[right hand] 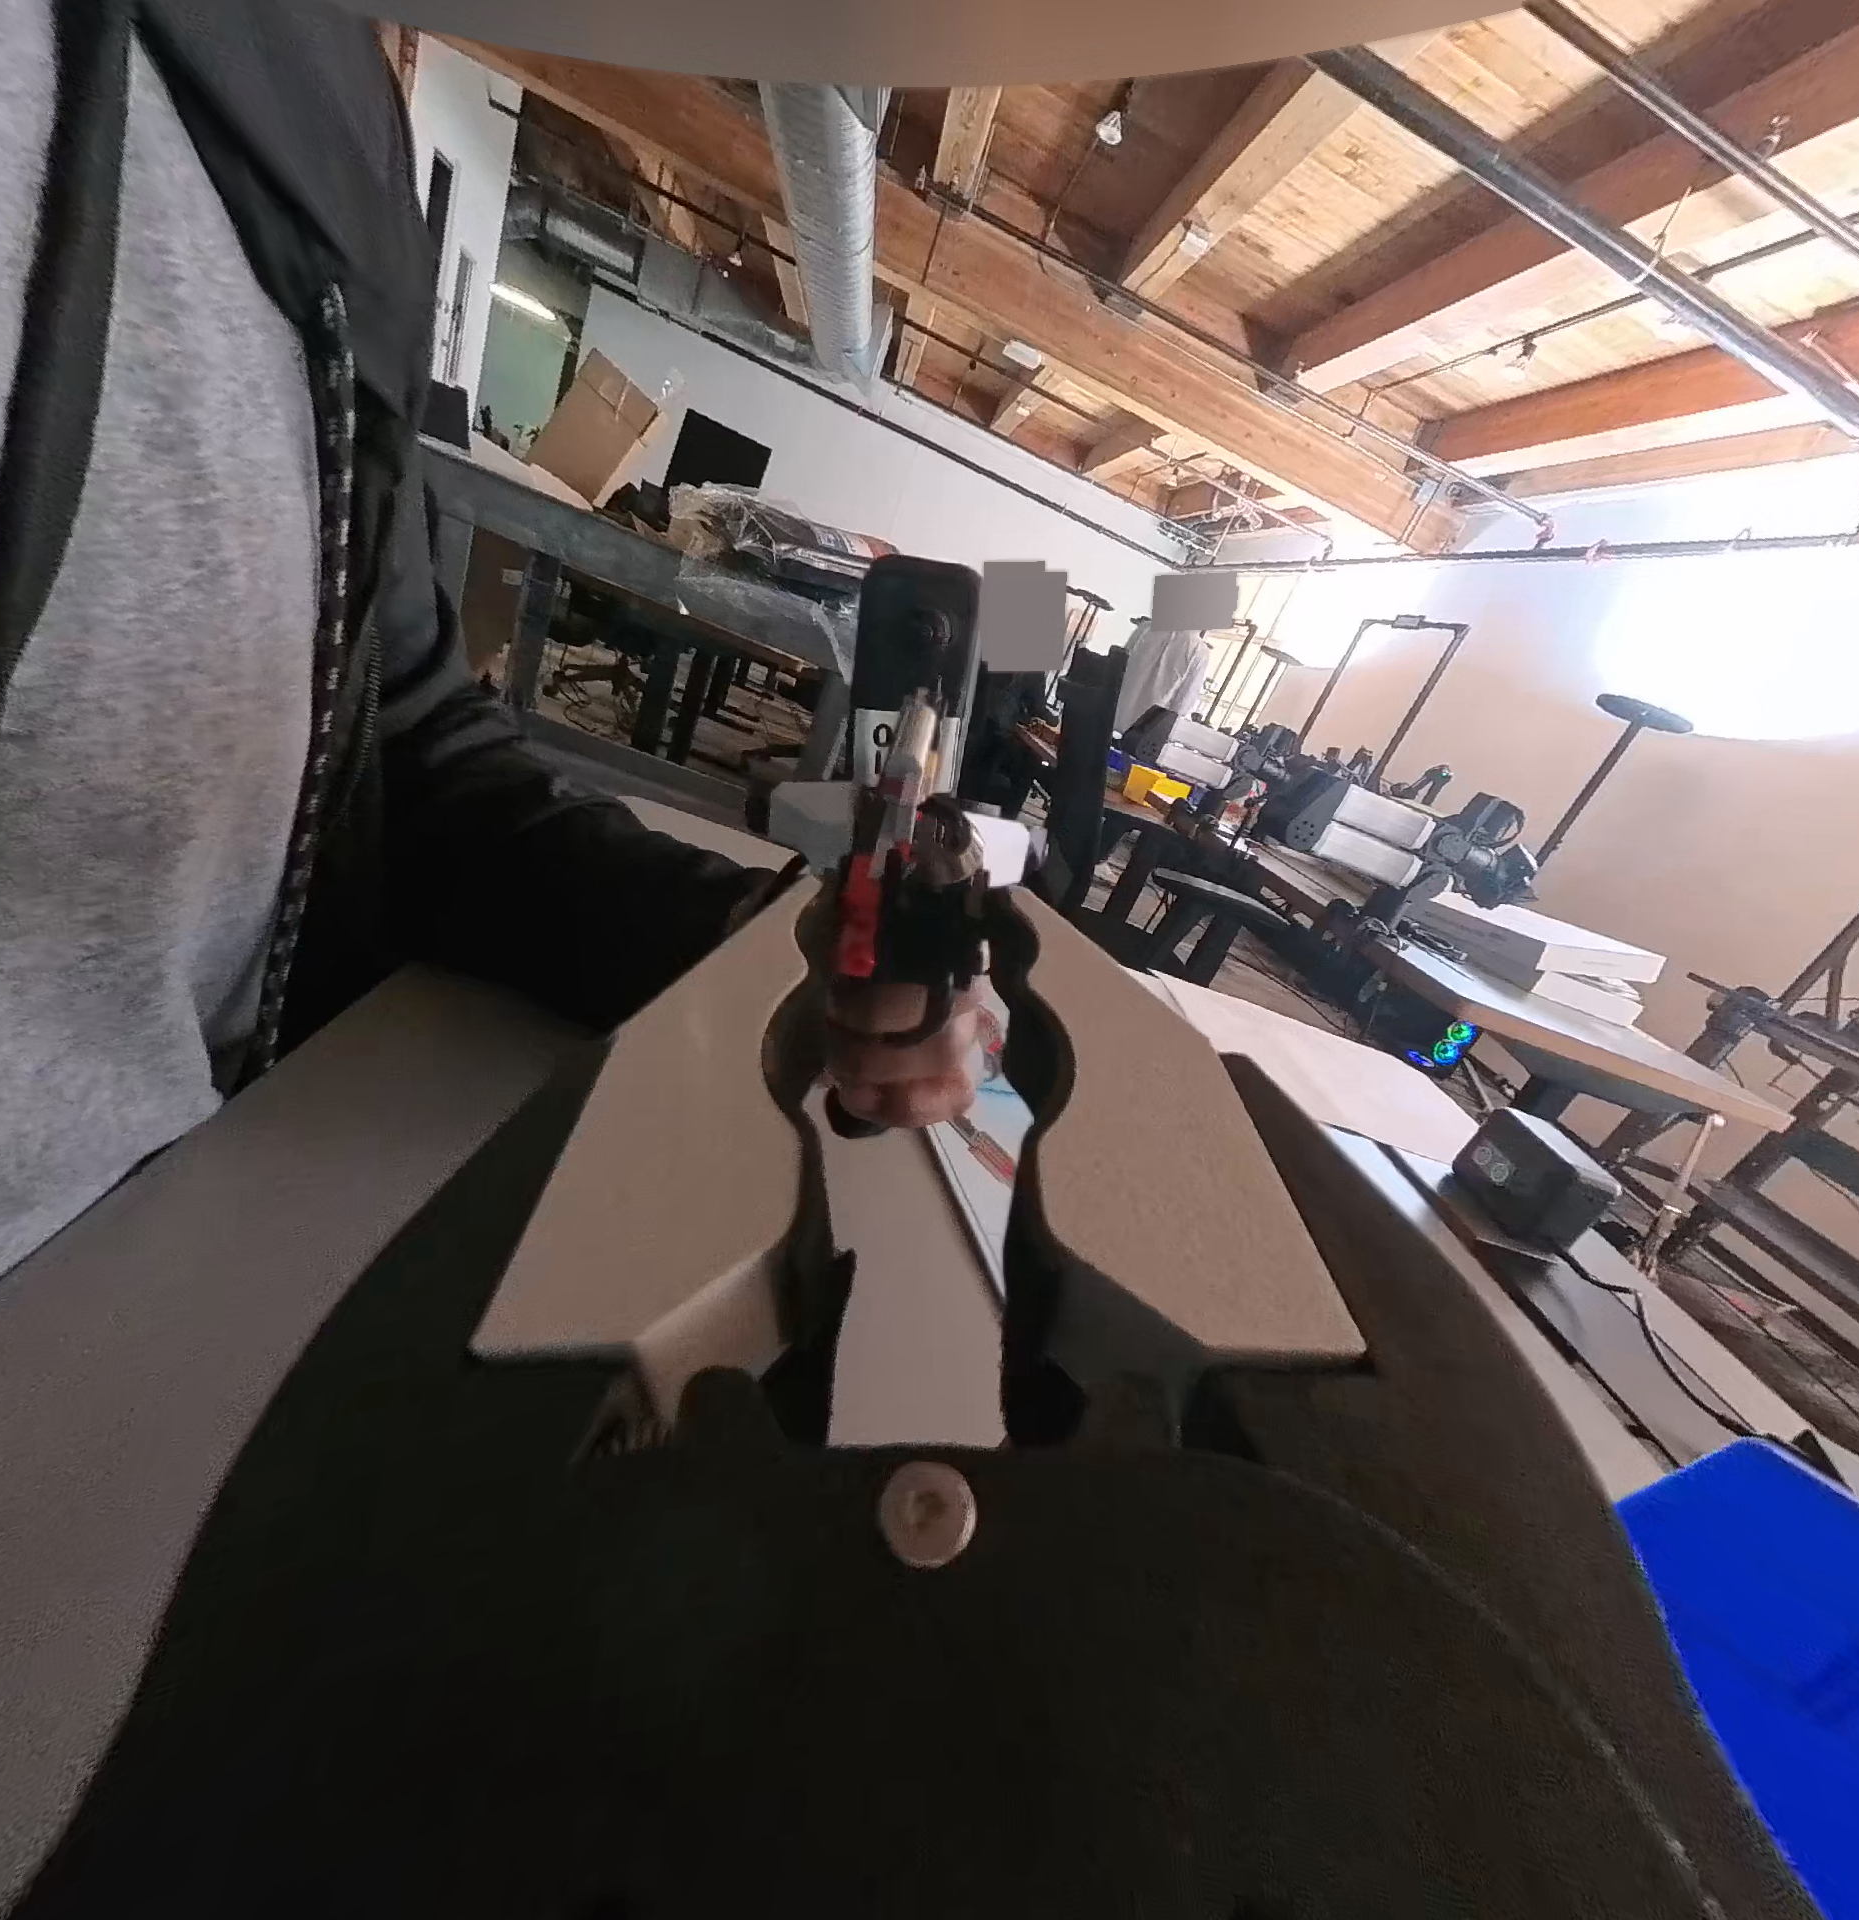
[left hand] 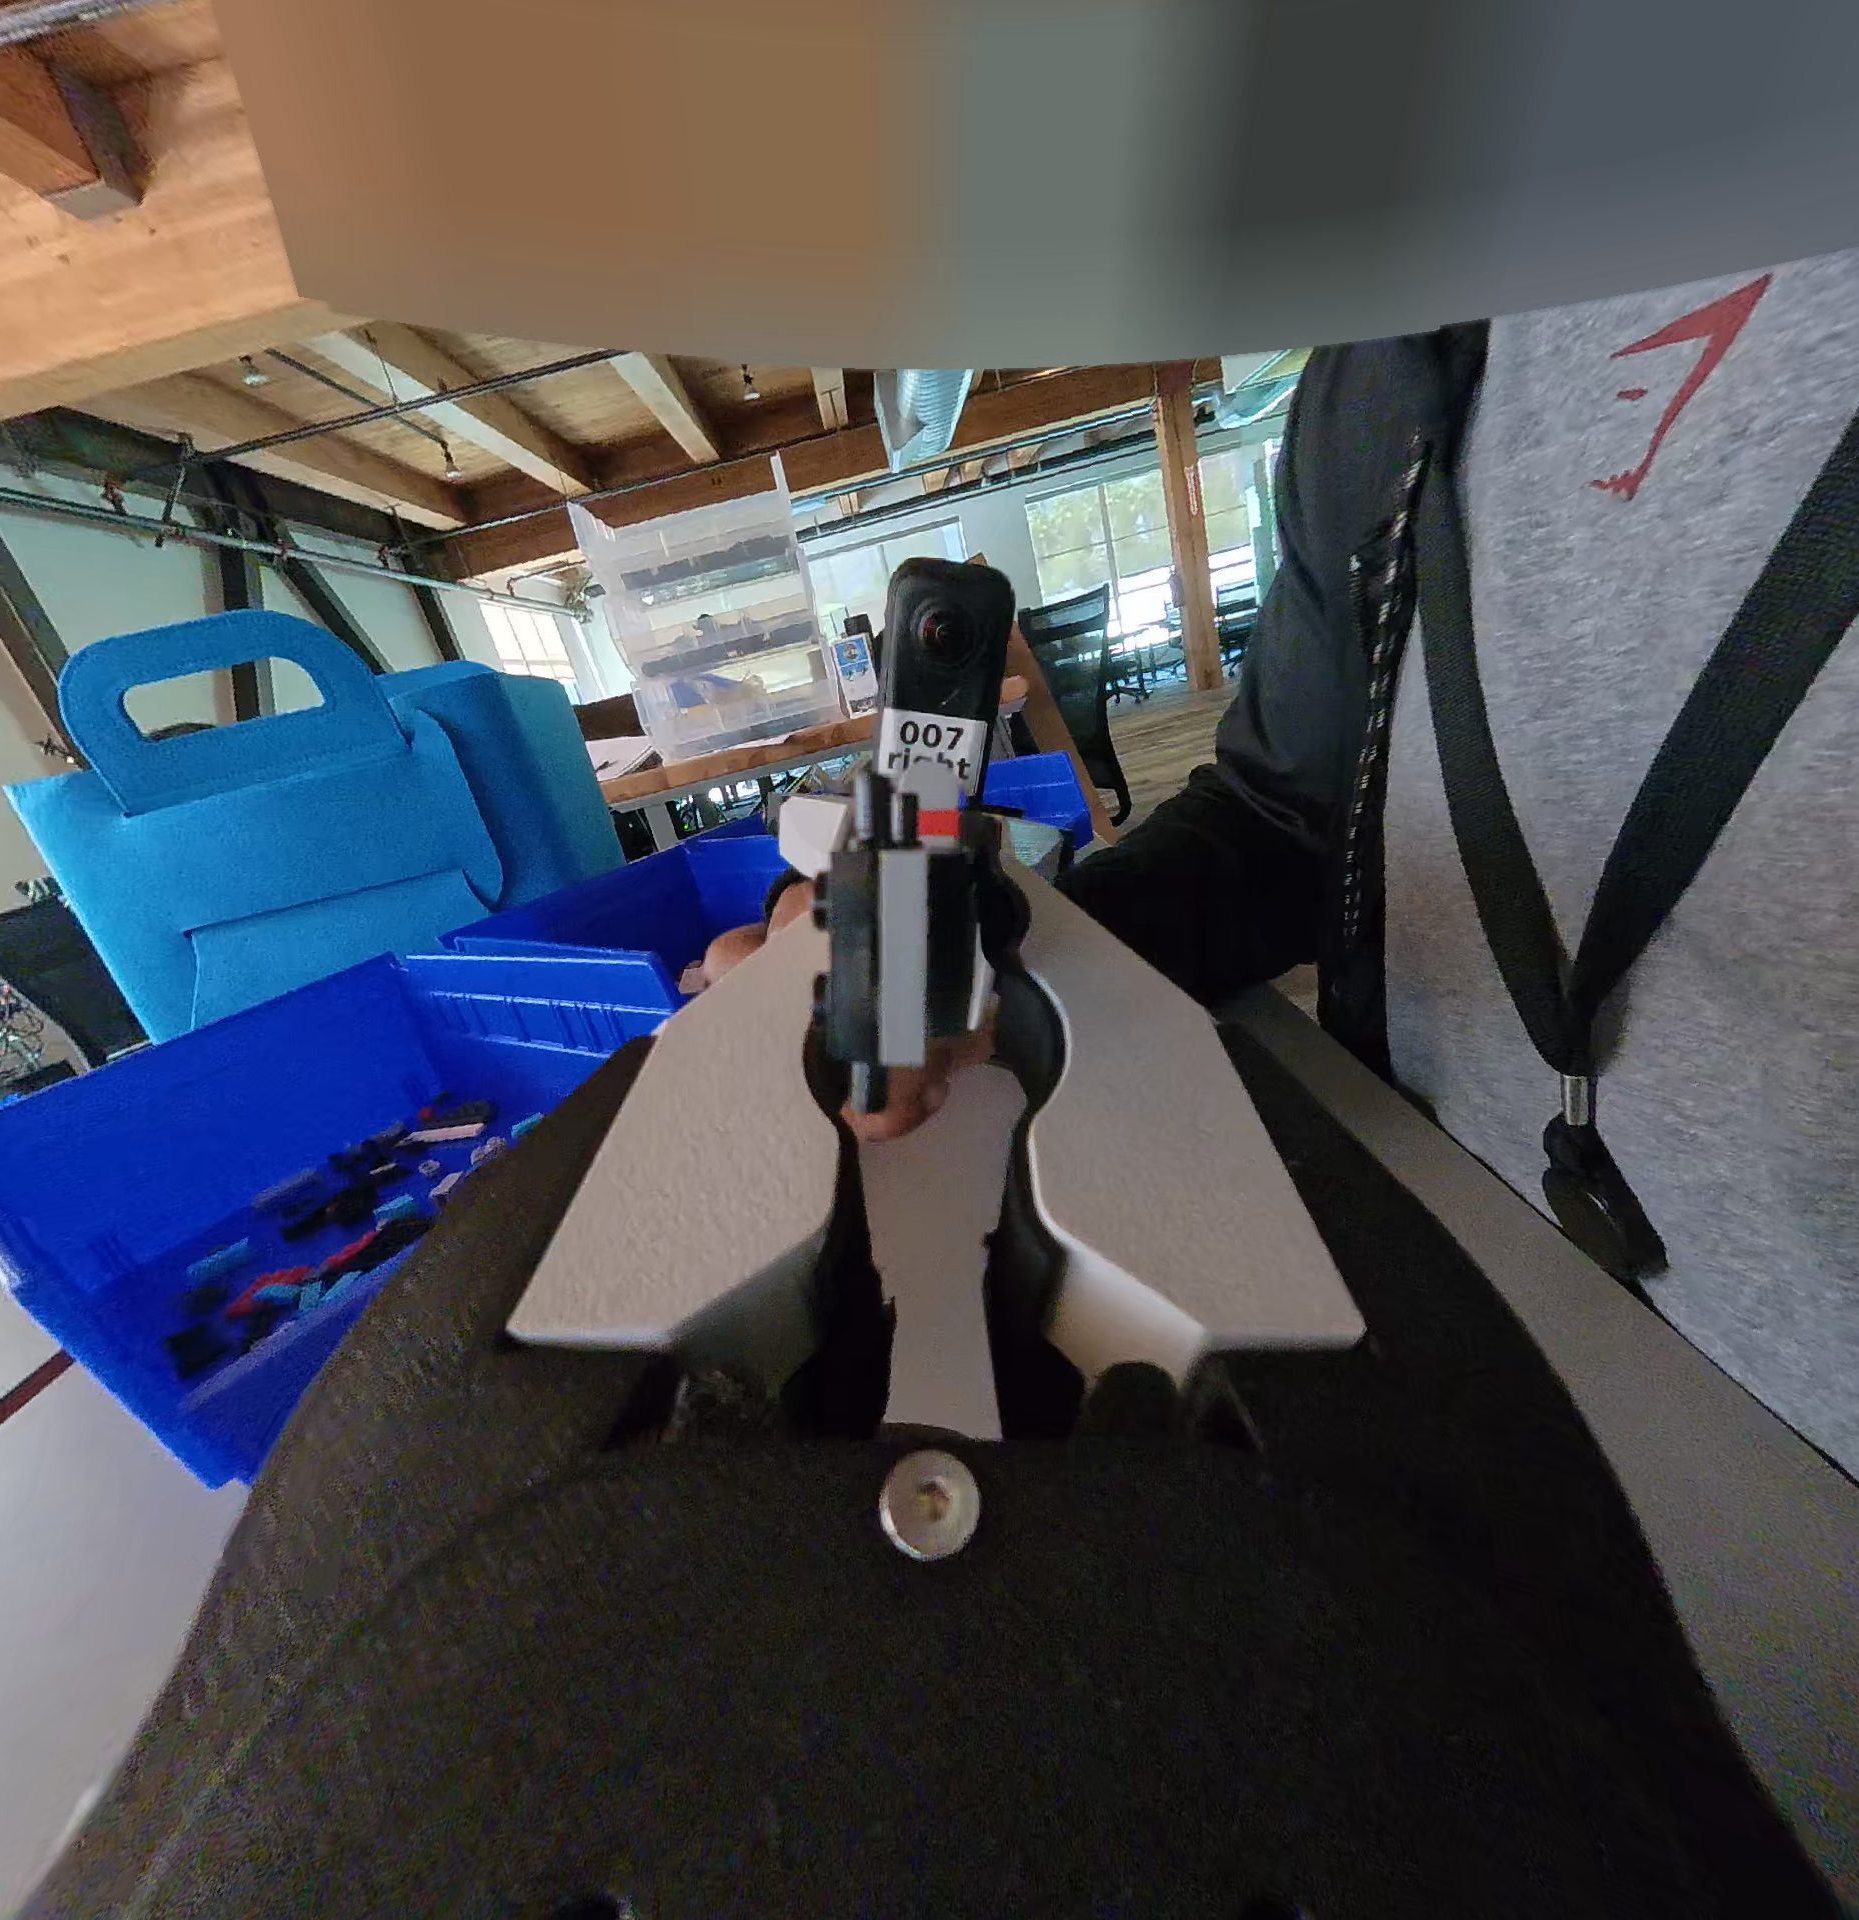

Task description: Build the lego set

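Left wrist view: left gripper (left hand: 909,997) jaws clenched on lego model (left hand: 894,966). Right gripper (right hand: 909,987) jaws pinch same model. Best: push straight, slow, no twisting.

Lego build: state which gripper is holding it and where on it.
Both grippers, facing each other, appear shut on the lego build. The left gripper pinches its grey and black end; the right gripper pinches the red and black end. Exact contact points are blurred.
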